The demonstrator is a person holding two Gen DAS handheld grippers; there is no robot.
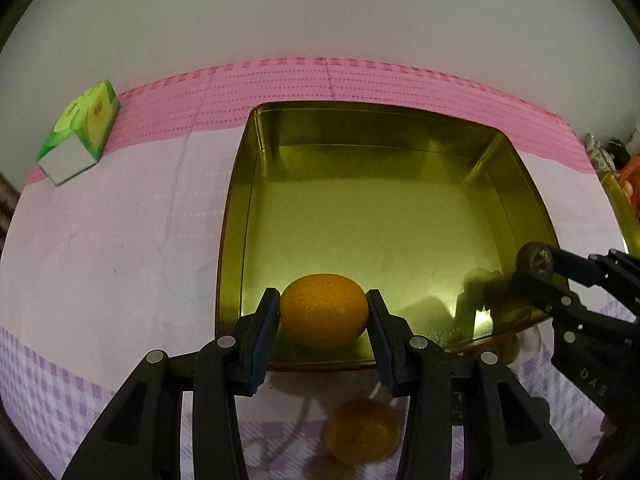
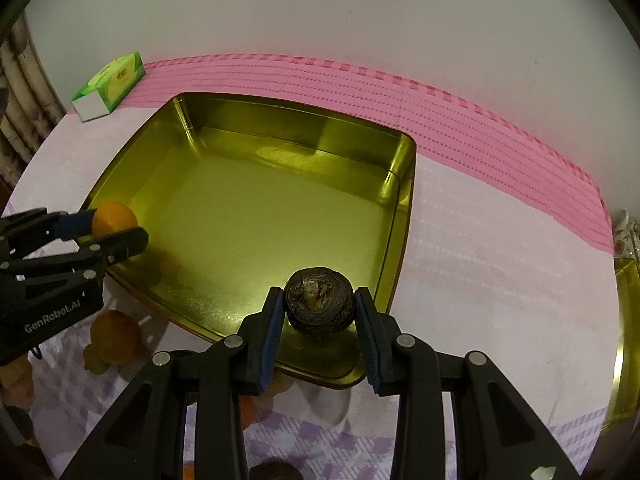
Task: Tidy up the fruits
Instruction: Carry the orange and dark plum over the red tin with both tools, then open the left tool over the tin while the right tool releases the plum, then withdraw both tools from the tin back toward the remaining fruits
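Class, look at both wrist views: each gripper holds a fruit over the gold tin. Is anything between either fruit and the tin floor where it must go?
Nothing visible blocks either. The left gripper holds the orange and the right gripper the dark brown fruit, both over the near edge of the gold tin, whose floor is bare.

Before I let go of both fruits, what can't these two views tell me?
- Fruit on the cloth: both views, hidden by the gripper fingers.
- Second gold tin: cut off at the right edge in both views.
- Whether the orange or the dark round fruit touches the gold tin floor.
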